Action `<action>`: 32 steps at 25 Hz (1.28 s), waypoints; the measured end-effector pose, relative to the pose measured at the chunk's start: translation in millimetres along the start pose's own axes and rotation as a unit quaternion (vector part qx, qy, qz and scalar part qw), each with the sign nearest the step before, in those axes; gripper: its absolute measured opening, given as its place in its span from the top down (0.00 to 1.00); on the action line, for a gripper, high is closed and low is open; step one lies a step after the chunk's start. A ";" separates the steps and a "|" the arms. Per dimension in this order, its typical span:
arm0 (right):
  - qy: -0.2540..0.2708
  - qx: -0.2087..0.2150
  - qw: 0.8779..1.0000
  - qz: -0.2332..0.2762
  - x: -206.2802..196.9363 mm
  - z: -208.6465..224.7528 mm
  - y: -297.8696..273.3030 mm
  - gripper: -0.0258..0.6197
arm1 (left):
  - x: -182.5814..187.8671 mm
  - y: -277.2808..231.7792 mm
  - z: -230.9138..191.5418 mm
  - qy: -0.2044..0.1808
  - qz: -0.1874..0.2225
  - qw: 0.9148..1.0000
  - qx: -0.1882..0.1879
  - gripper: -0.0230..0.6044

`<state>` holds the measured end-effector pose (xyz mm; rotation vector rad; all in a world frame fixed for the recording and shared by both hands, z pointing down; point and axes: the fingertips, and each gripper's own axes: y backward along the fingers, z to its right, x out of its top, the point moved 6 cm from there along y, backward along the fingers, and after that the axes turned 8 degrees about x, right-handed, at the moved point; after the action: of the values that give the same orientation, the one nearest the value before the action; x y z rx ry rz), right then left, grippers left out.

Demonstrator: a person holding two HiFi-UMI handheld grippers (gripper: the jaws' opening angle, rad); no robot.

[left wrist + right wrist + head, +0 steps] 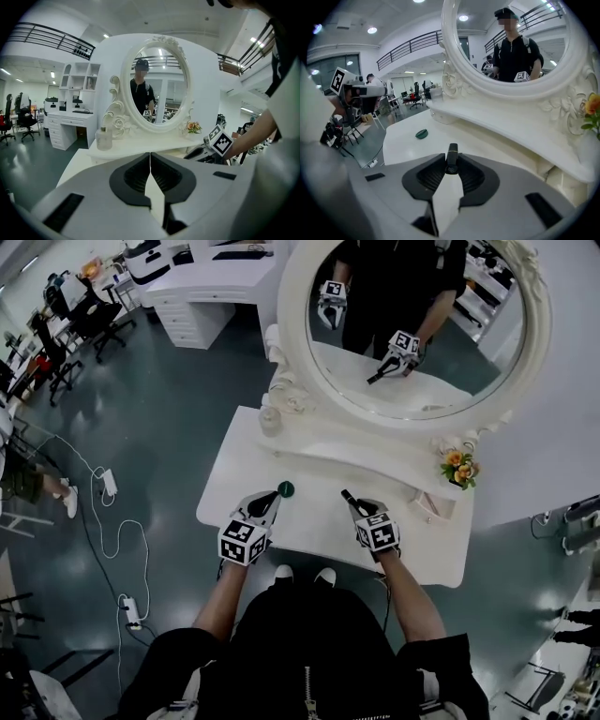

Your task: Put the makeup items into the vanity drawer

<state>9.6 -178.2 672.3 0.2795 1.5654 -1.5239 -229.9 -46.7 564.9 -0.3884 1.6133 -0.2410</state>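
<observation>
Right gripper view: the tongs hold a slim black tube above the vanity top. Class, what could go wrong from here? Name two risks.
1. The right tongs pinch the black tube only with their tips, near one end, so it may pivot or slip and fall onto the vanity top.
2. The shut left tongs sit close beside the green round item; a careless move could knock it along the top, perhaps off the edge.
</observation>
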 end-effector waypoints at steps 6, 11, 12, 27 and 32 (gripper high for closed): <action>-0.007 -0.035 0.998 0.059 24.3 12.5 36.9 0.82 | 7.9 -17.4 11.8 -0.012 0.002 1.000 -0.027 0.93; -0.012 -0.071 0.992 0.105 38.6 24.9 72.2 0.82 | 19.2 -35.2 23.7 -0.024 0.009 0.998 -0.054 0.93; -0.017 -0.079 0.990 0.113 39.5 28.2 79.7 0.82 | 21.8 -38.9 27.2 -0.026 0.009 0.998 -0.061 0.93; -0.113 -0.211 0.964 0.119 -41.3 80.6 184.6 0.82 | 37.7 -97.2 103.4 -0.068 0.001 0.982 -0.177 0.93; -0.142 -0.243 0.954 0.108 -70.4 97.3 209.0 0.82 | 34.7 -107.4 118.4 -0.072 -0.006 0.978 -0.197 0.93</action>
<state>238.2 -190.6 597.1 -0.0491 1.5612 -0.9253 -102.8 -149.7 564.4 -0.7046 1.5121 0.1015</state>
